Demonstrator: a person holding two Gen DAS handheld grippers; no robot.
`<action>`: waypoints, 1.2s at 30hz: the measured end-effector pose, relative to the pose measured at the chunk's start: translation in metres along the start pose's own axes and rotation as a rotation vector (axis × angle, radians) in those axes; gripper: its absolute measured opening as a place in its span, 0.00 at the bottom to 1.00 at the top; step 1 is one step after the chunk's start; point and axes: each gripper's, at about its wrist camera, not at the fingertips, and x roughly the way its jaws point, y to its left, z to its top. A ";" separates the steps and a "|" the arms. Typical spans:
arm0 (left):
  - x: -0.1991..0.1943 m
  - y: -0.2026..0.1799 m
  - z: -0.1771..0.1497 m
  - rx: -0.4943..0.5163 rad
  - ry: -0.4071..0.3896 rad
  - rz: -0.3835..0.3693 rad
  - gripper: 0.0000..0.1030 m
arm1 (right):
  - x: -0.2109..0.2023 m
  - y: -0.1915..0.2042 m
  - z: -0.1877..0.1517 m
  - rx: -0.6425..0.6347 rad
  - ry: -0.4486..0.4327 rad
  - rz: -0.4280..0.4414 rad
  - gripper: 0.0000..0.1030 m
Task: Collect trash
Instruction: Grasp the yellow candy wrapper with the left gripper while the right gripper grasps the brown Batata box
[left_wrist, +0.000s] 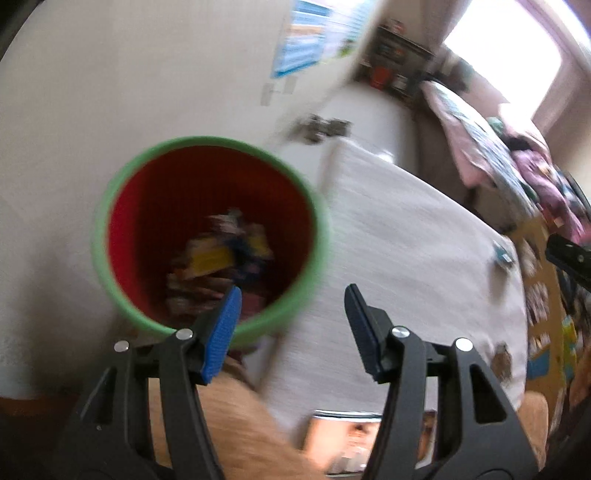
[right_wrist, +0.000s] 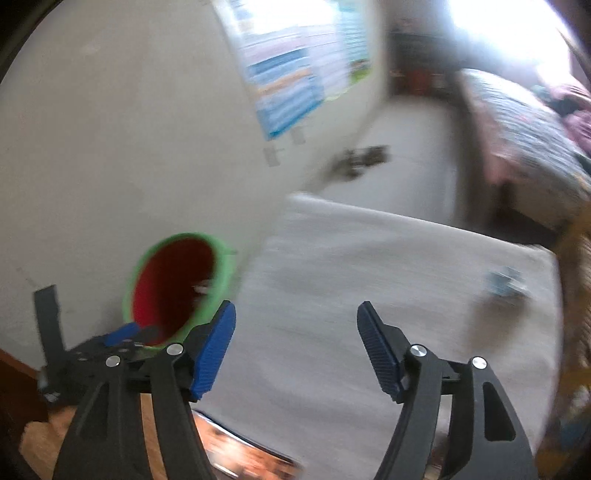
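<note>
A red bin with a green rim (left_wrist: 210, 236) stands against the wall and holds several crumpled wrappers (left_wrist: 221, 258). My left gripper (left_wrist: 291, 310) is open and empty, just above the bin's near right rim. My right gripper (right_wrist: 295, 328) is open and empty, to the right of the bin (right_wrist: 177, 288), over a pale grey rug (right_wrist: 369, 277). A small blue piece of trash (right_wrist: 504, 284) lies on the rug at the right; it also shows in the left wrist view (left_wrist: 502, 256). The left gripper shows at the lower left of the right wrist view (right_wrist: 122, 334).
A white wall (left_wrist: 110, 92) with a blue poster (right_wrist: 288, 74) is behind the bin. A bed with bedding (left_wrist: 498, 155) is at the far right. A dark object (right_wrist: 364, 158) lies on the floor beyond the rug. A patterned play mat (left_wrist: 543, 314) borders the rug.
</note>
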 end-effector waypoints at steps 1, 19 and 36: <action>0.001 -0.013 -0.003 0.027 0.006 -0.024 0.60 | -0.005 -0.014 -0.007 0.023 0.006 -0.025 0.65; 0.016 -0.175 -0.076 0.418 0.216 -0.275 0.68 | 0.046 -0.123 -0.125 0.261 0.301 -0.159 0.70; 0.067 -0.248 -0.144 0.496 0.507 -0.353 0.55 | 0.009 -0.169 -0.143 0.396 0.126 -0.149 0.47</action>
